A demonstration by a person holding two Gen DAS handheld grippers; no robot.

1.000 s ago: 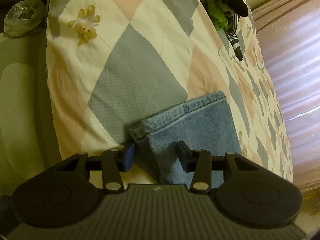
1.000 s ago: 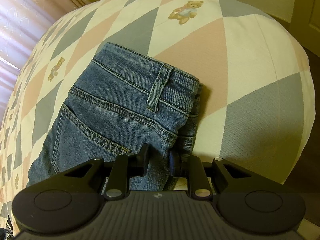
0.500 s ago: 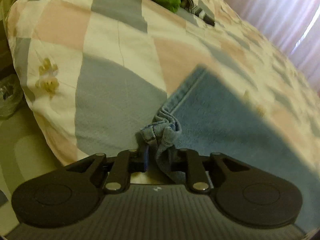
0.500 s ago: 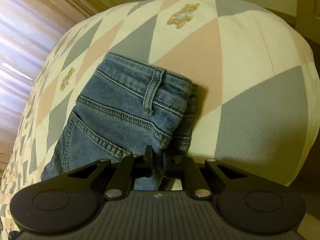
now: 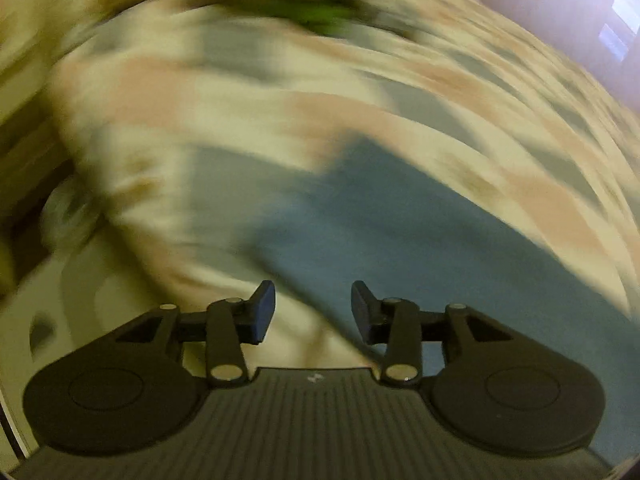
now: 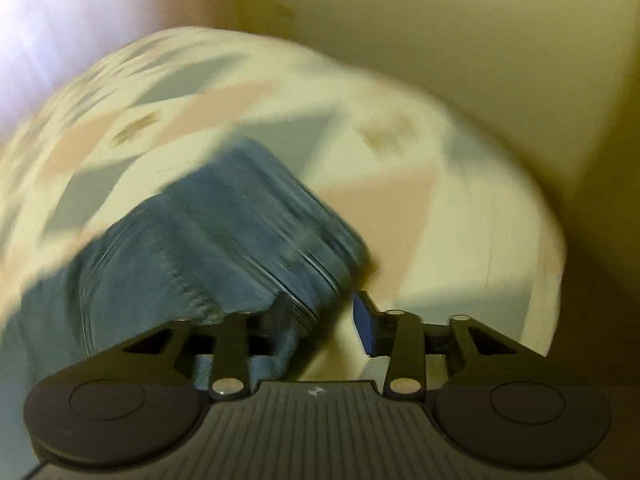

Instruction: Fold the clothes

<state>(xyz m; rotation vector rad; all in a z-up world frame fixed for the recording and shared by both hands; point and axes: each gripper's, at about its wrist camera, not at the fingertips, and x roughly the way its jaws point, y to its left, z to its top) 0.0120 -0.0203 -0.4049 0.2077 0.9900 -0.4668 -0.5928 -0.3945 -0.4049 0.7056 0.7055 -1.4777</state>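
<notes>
On the left, the left tool [image 5: 313,312] has its fingers spread apart with nothing between them; the jeans [image 5: 420,248] lie just ahead and to its right on the bed [image 5: 168,92], one blurred denim edge running toward the right finger. The view smears heavily, so the hem's exact position is unclear. At the far end of the bed sits a dark and green heap [image 5: 316,20], too blurred to identify.

On the right, the right tool [image 6: 320,316] is also apart. The waistband end of the jeans [image 6: 224,232] sits against its left finger and drapes partly over it, but is not pinched.

Risks, as I judge them: with both tools loose, the thick stacked layers could spring back or slide, spoiling the fold. The denim draped over the right tool's left finger may drag if the tool pulls away. The bed's rounded edge is near, so cloth could slip off.

The denim looks stiff, heavy, stitched at the seams; the bedcover is soft, with pink, grey and cream diamonds
</notes>
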